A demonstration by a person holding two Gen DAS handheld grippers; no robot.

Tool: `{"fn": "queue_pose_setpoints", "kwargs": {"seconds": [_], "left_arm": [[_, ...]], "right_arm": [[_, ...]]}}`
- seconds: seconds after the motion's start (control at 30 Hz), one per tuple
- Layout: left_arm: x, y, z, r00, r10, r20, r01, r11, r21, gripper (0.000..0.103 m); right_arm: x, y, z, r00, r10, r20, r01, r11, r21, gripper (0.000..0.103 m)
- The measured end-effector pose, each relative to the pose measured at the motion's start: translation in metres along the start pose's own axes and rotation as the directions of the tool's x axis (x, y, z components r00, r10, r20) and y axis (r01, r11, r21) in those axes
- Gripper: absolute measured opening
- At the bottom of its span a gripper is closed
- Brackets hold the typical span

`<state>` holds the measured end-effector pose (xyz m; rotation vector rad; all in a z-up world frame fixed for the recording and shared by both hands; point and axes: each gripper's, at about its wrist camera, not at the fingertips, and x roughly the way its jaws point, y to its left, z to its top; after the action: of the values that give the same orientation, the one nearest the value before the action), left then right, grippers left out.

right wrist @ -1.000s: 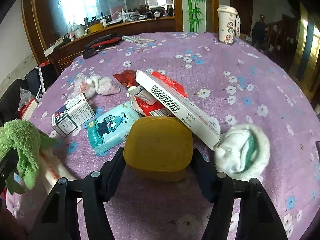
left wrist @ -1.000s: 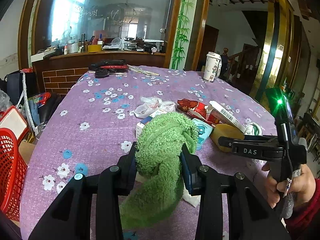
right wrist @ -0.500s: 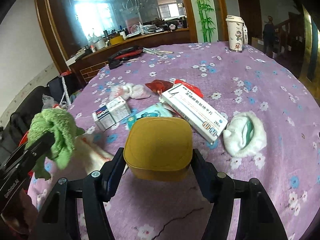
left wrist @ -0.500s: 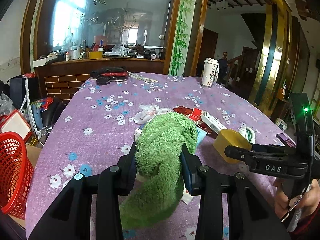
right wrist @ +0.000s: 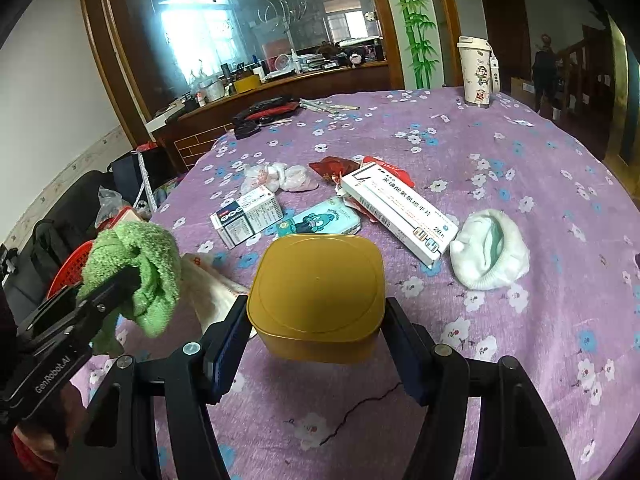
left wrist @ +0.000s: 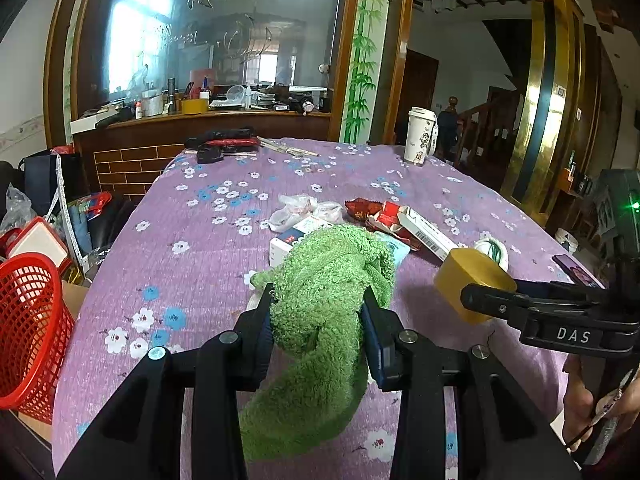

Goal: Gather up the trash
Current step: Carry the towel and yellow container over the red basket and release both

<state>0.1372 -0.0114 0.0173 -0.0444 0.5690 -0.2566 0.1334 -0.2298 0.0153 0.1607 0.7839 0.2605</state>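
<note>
Two grippers hold their finds above a purple floral tablecloth (right wrist: 520,148) — the left gripper (left wrist: 318,320) clamped on a green towel (left wrist: 324,304) at lower centre, the right gripper (right wrist: 316,320) squeezing a yellow box (right wrist: 316,288) — with cartons and wrappers scattered mid-frame.

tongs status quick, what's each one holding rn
Left tongs: shut on the green towel.
Right tongs: shut on the yellow tub.

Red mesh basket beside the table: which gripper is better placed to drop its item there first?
Left gripper: it grips the green fuzzy cloth, and the red mesh basket is on its side.
</note>
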Motion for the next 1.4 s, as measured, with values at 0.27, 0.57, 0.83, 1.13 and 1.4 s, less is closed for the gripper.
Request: {"fn": "queue_pose_setpoints", "kwargs": {"seconds": [0.27, 0.57, 0.83, 1.13, 1.4], "left_arm": [[-0.005, 0.001, -0.003, 1.0, 0.009, 0.008, -0.009, 1.0, 0.001, 0.037], [-0.013, 0.005, -0.004, 1.0, 0.03, 0.004, -0.03, 0.999, -0.012, 0.037], [-0.016, 0.01, -0.005, 0.999, 0.041, 0.004, -0.041, 0.999, -0.02, 0.037], [-0.02, 0.017, -0.007, 0.998, 0.061, 0.004, -0.061, 0.998, -0.032, 0.038], [-0.022, 0.021, -0.007, 0.997, 0.083, 0.006, -0.082, 0.996, -0.04, 0.038]], "right_arm": [[-0.008, 0.009, -0.003, 1.0, 0.008, 0.011, -0.008, 1.0, -0.021, 0.07], [-0.011, 0.016, -0.004, 1.0, 0.015, 0.008, -0.015, 0.999, -0.04, 0.07], [-0.008, 0.022, -0.005, 1.0, 0.022, -0.003, -0.022, 0.998, -0.056, 0.07], [-0.004, 0.028, -0.006, 0.999, 0.031, -0.011, -0.032, 0.997, -0.068, 0.07], [-0.001, 0.034, -0.008, 0.999, 0.038, -0.021, -0.04, 0.996, -0.077, 0.07]]}}
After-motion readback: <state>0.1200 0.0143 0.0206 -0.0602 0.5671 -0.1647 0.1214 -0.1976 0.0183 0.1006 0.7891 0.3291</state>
